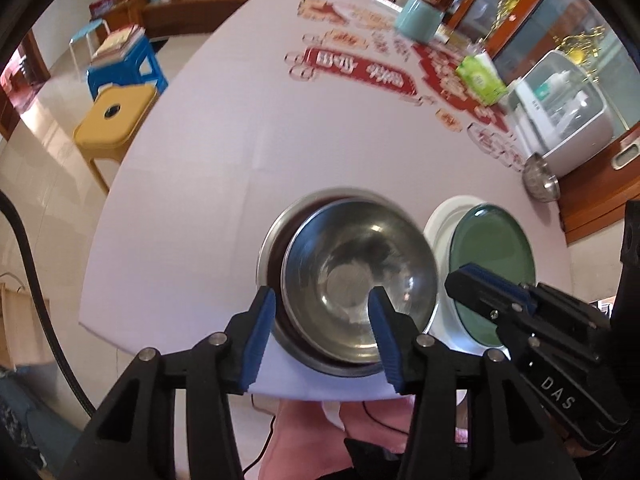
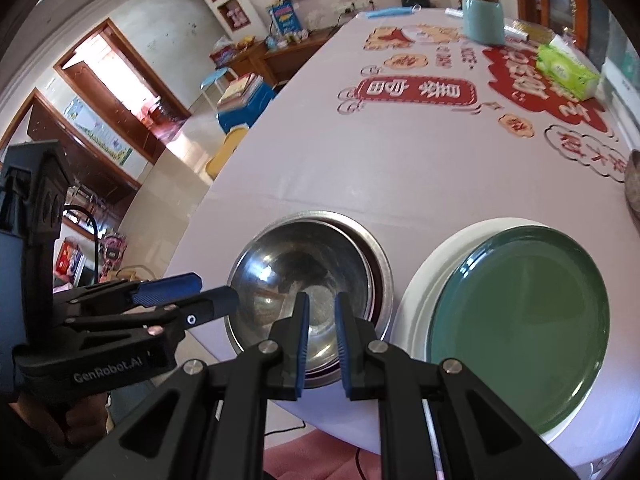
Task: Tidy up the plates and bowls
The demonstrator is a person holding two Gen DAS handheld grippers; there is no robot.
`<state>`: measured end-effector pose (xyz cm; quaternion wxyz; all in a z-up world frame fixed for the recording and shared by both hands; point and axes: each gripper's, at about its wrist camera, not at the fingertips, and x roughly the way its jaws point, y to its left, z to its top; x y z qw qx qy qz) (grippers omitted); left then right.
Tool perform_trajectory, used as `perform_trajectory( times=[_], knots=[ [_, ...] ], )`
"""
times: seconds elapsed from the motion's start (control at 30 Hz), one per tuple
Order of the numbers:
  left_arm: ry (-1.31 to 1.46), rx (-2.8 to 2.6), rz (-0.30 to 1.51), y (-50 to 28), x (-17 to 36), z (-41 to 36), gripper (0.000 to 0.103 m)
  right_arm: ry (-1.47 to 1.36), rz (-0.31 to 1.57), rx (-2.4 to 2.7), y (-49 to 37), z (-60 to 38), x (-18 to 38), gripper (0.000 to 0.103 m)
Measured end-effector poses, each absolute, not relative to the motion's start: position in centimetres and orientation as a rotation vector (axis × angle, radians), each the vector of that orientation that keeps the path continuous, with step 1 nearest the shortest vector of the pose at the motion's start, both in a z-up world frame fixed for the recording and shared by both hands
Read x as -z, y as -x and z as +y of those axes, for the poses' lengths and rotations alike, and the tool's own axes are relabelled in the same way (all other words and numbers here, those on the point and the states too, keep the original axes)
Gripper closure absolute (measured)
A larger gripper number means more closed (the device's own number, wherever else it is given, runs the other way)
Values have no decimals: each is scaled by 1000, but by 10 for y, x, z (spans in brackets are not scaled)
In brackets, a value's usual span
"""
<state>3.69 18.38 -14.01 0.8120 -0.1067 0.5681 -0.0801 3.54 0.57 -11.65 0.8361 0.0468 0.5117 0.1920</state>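
On the near edge of the desk (image 2: 320,168), a small steel bowl (image 1: 360,276) sits tilted inside a larger steel bowl (image 1: 276,228), just beside a green plate (image 2: 520,320) stacked on a white plate (image 2: 416,292). The left gripper (image 1: 322,320) has narrow-to-middling jaws that straddle the small bowl's near rim without pressing it, and the right gripper (image 2: 322,320) hangs over the bowls with jaws nearly closed and empty. The bowls look light, stiff and slippery, so a pinch across the thin rim suits them best, while the plates seem heavier and breakable, best taken at the raised edge.
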Motion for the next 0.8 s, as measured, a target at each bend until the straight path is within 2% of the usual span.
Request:
perform_trajectory(
  times=[0.5,0.6,0.7,0.77,0.8],
  knots=[
    [167,290,971,-17,97,149,56,-128,806,-220,7,-34,82,89],
    [145,303,957,-17,92,138,50,-137,779,-198,7,-44,78,83],
    [125,311,960,-19,89,125,49,-142,755,-177,10,-55,74,77],
    [114,315,955,-20,87,115,45,-147,741,-168,12,-63,73,70],
    [105,314,951,-20,86,109,40,-150,736,-164,11,-68,72,69]
  ],
)
